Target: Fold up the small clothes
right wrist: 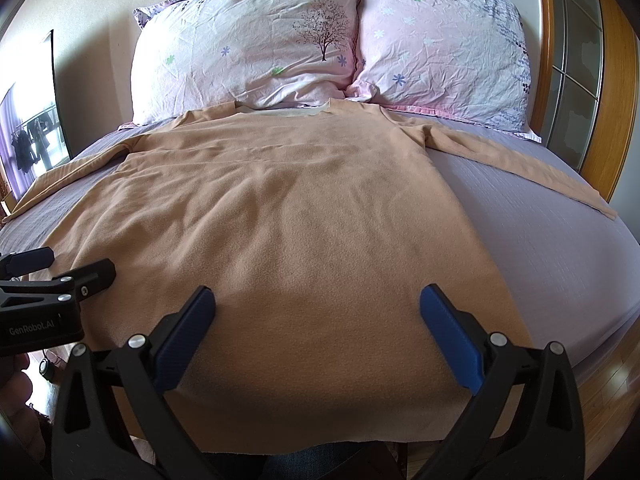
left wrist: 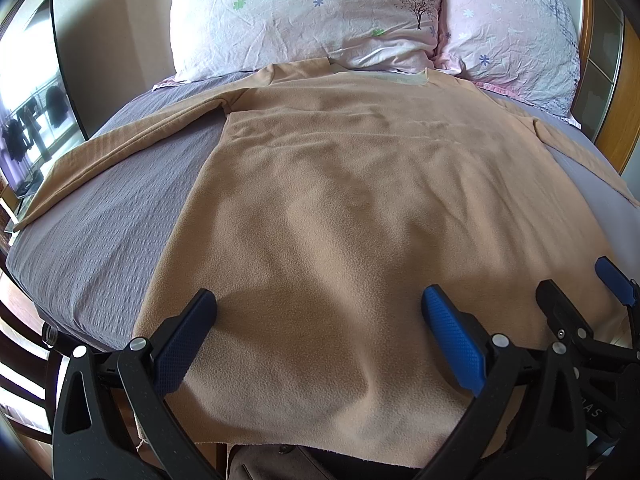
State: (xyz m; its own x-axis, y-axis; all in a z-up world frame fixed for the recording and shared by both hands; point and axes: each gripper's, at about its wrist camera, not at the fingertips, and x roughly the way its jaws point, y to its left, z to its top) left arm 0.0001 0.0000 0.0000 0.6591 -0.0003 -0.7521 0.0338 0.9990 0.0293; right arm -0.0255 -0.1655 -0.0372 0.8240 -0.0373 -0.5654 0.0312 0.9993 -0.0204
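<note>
A tan long-sleeved fleece top (left wrist: 352, 200) lies flat on the bed, collar toward the pillows, sleeves spread out to both sides. It also shows in the right wrist view (right wrist: 288, 208). My left gripper (left wrist: 318, 312) is open and empty, just above the top's hem near its left part. My right gripper (right wrist: 318, 312) is open and empty above the hem's right part. The right gripper also shows at the right edge of the left wrist view (left wrist: 580, 292). The left gripper shows at the left edge of the right wrist view (right wrist: 60, 268).
The bed has a grey-lilac sheet (left wrist: 100, 232), also seen in the right wrist view (right wrist: 552, 248). Two pink floral pillows (right wrist: 256, 52) (right wrist: 444, 52) lean at the head. A wooden-framed glass door (right wrist: 576, 80) stands at the right. A mirror (left wrist: 32, 104) leans at the left.
</note>
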